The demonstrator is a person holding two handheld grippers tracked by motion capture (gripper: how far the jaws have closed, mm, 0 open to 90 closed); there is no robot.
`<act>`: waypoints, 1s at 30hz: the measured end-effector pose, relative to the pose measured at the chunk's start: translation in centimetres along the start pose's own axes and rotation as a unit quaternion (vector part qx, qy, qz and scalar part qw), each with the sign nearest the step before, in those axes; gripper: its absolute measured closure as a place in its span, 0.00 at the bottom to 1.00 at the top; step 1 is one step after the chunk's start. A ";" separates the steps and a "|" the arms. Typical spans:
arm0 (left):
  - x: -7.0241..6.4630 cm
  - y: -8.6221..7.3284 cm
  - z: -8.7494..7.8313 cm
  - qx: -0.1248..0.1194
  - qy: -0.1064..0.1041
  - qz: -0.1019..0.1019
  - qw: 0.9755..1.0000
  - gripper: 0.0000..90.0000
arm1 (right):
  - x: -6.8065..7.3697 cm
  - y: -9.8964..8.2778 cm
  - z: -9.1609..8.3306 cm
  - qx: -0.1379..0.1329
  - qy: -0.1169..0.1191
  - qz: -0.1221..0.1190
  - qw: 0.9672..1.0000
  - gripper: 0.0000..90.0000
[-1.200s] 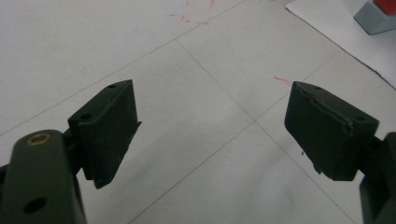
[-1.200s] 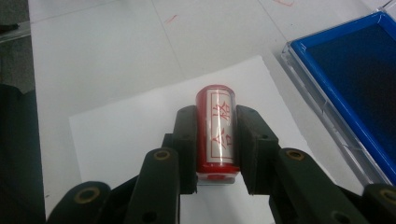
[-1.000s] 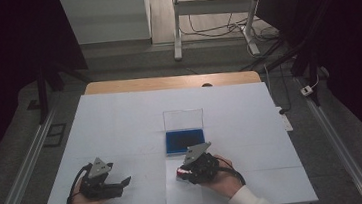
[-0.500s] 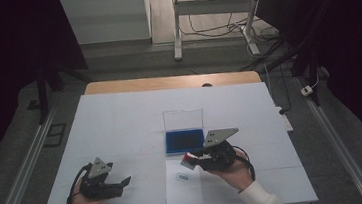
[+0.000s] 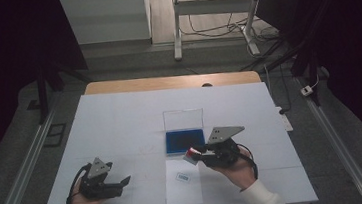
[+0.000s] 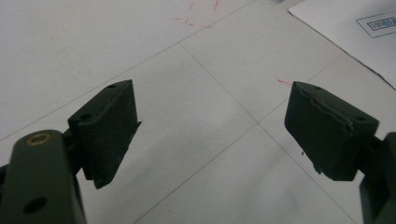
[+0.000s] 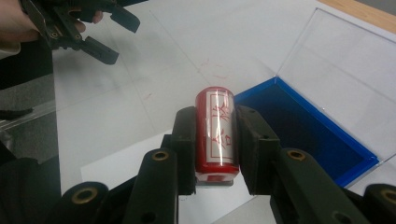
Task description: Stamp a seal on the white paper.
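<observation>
White tabletop [image 5: 120,123] below, my right tongs [image 7: 215,135] clamp the red stamp [image 7: 215,130]; I'd lower it squarely onto the blue ink tray [image 7: 303,130], left tongs [image 6: 210,126] wide and empty.

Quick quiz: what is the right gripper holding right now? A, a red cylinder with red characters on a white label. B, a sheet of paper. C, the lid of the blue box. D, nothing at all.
A: in the right gripper view, the right gripper has its jaws clamped on either side of the red cylinder, beside the open blue box.
</observation>
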State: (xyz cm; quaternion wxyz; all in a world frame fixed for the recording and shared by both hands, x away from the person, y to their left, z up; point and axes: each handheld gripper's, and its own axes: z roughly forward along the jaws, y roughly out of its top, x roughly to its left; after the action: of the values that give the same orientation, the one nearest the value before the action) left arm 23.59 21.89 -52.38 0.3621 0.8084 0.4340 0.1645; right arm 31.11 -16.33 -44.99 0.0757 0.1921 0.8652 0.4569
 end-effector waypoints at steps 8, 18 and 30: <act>0.0 0.0 0.0 0.002 0.001 0.003 1.000 0.19 | -0.2 0.3 -0.3 -0.007 -0.010 -0.002 1.000 0.77; -0.3 0.0 0.1 0.002 -0.001 0.006 1.000 0.20 | -0.6 0.4 0.0 -0.004 -0.022 -0.006 1.000 0.77; -0.3 -0.2 0.1 0.003 0.001 0.001 1.000 0.20 | -1.7 0.7 1.8 0.024 -0.030 -0.012 0.999 0.77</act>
State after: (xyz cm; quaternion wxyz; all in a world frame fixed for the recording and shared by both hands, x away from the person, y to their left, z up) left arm 23.44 21.67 -52.57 0.3587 0.8099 0.4340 0.1643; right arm 33.40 -15.25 -45.49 0.1023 0.1968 0.8756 0.4291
